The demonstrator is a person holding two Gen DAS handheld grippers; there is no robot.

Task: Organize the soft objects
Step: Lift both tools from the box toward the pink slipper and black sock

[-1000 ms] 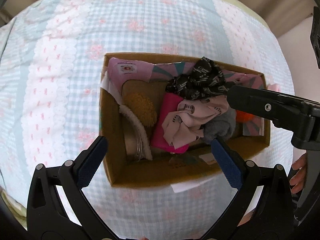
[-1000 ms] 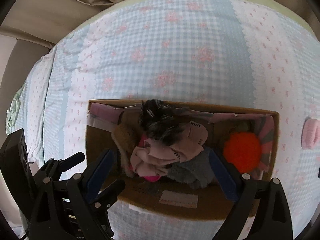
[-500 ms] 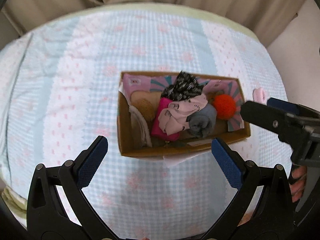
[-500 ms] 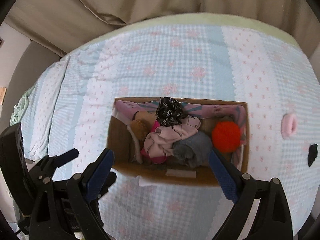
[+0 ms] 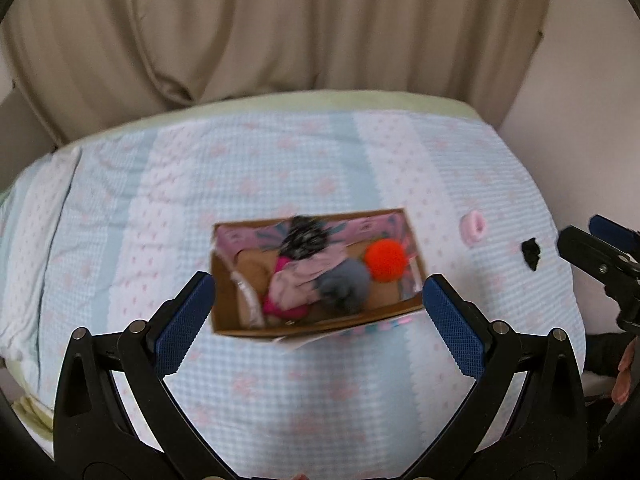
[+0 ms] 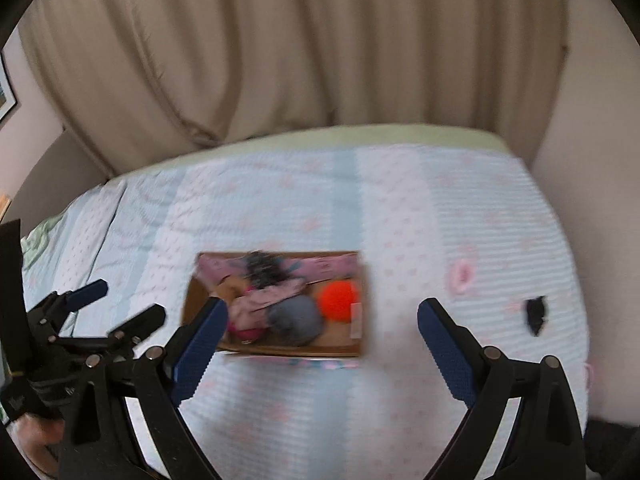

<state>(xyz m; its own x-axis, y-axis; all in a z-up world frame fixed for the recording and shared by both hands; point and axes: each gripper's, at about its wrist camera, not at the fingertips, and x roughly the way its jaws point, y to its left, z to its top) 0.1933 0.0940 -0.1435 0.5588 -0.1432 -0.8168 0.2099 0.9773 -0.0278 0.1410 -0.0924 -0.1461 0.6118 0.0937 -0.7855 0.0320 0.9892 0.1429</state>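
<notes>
A cardboard box [image 5: 224,280] [image 6: 192,304] lies on the bed, filled with soft things: an orange pom-pom [image 5: 386,260] [image 6: 338,301], a grey roll [image 5: 348,286] [image 6: 296,318], a pink patterned cloth [image 5: 300,280], a black patterned cloth [image 5: 304,236]. A pink scrunchie [image 5: 473,228] [image 6: 460,276] and a small black item [image 5: 531,252] [image 6: 536,312] lie on the bedspread right of the box. My left gripper [image 5: 316,324] and right gripper [image 6: 320,342] are open, empty, well above and in front of the box.
The bed has a light-blue checked bedspread [image 5: 320,168] with pink flowers. Beige curtains [image 5: 280,28] hang behind it. A wall [image 5: 580,80] stands to the right. The right gripper also shows at the right edge of the left wrist view [image 5: 600,256].
Both grippers have pulled back and up from the box, so it looks smaller and the curtains, scrunchie and black item come into view. Both stay open.
</notes>
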